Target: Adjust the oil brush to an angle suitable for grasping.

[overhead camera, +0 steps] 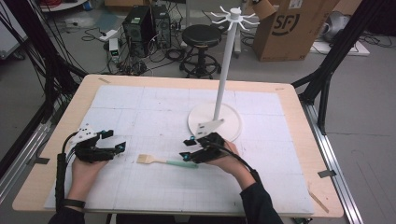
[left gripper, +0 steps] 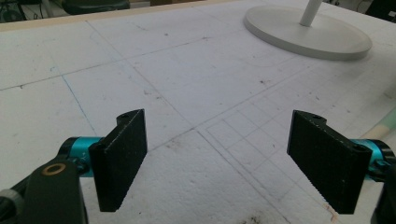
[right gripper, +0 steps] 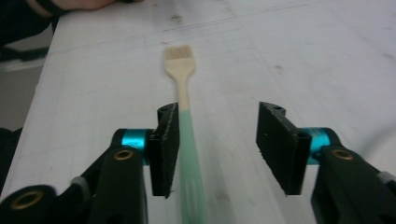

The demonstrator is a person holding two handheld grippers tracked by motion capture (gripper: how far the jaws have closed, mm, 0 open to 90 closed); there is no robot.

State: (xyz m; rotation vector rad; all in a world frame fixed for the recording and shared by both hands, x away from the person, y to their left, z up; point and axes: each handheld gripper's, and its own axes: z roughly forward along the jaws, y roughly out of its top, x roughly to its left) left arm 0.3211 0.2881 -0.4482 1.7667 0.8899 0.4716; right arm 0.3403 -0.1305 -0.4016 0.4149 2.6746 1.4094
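A pastry brush (overhead camera: 166, 161) with a mint-green handle and pale bristle head lies flat on the white mat, head pointing left. My right gripper (overhead camera: 187, 148) sits over the handle end, jaws open. In the right gripper view the brush (right gripper: 183, 84) runs up between the jaws of the right gripper (right gripper: 217, 144), close beside the left pad, with a wide gap to the other pad. My left gripper (overhead camera: 115, 140) rests at the mat's left, open, with nothing between the jaws of the left gripper (left gripper: 219, 163). A white hanging stand (overhead camera: 215, 122) with a tall pole and hooks stands behind the right gripper.
The stand's round base (left gripper: 308, 35) lies ahead and to the right of the left gripper. The white gridded mat (overhead camera: 154, 107) covers most of the wooden table (overhead camera: 303, 140). Beyond the table, on the floor, are a black stool (overhead camera: 201, 37), computer towers (overhead camera: 144, 28) and a cardboard box (overhead camera: 289, 28).
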